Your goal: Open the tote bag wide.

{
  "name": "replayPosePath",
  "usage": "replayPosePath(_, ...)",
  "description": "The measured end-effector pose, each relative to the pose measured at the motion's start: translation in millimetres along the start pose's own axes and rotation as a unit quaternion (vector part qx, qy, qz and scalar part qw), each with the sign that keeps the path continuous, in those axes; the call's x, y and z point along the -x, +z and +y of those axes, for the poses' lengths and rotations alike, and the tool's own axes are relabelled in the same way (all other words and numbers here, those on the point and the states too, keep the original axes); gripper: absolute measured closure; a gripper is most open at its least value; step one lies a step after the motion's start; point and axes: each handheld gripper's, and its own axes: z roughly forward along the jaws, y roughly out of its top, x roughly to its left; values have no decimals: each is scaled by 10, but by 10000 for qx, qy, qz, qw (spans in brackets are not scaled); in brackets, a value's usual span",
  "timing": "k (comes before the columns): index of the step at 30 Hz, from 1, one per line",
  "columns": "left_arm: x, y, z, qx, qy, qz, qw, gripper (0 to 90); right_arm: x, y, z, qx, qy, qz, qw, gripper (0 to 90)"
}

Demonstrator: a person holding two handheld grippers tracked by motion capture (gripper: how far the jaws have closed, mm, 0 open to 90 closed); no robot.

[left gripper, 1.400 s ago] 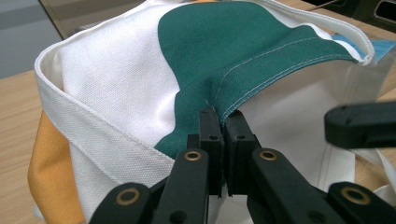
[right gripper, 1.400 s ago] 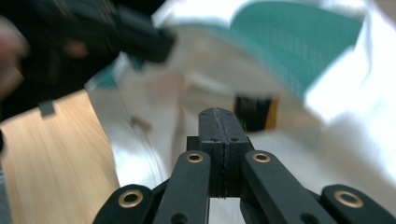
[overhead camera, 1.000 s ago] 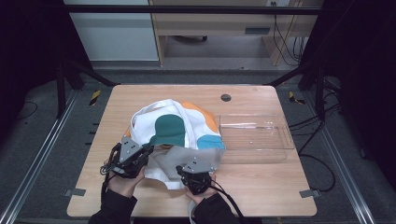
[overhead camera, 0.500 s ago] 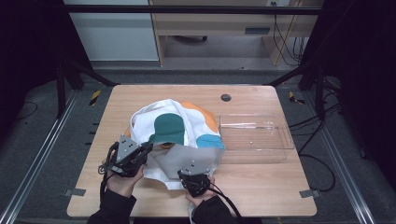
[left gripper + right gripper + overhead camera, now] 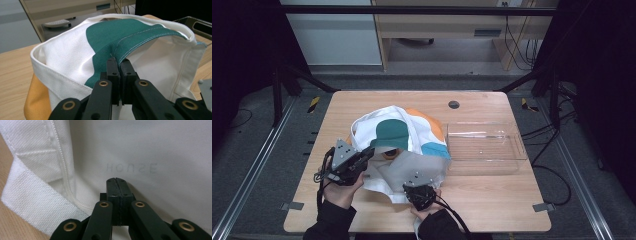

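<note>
Both grippers work a white canvas tote bag with green, orange and blue patches [image 5: 399,145], which lies crumpled at the centre of the light wooden table [image 5: 492,200]; an empty clear plastic tray [image 5: 484,147] stands just beside it at 3 o'clock. The left gripper [image 5: 364,157], at the bag's 8 o'clock, has its jaws fully closed on a fold where green patch meets white cloth, seen pinched between the pads in the left gripper view [image 5: 120,63]. The right gripper [image 5: 422,192], at the bag's 6 o'clock, has its jaws closed pad to pad against the white panel [image 5: 116,182]; whether a thin layer of cloth is caught between them cannot be told. Judged step: spreading or folding the bag. To do it well, both grips should likely stay firm and seated near seams, the hands drawing apart evenly and low over the table so that the canvas tautens without slipping, and well away from the tray.
</note>
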Motion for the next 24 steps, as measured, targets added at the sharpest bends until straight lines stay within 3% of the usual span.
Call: replayPosePath(24, -110, -18, 381, 538, -290, 105, 9981, 881, -18, 2, -2, -17, -84, -81, 9999, 900)
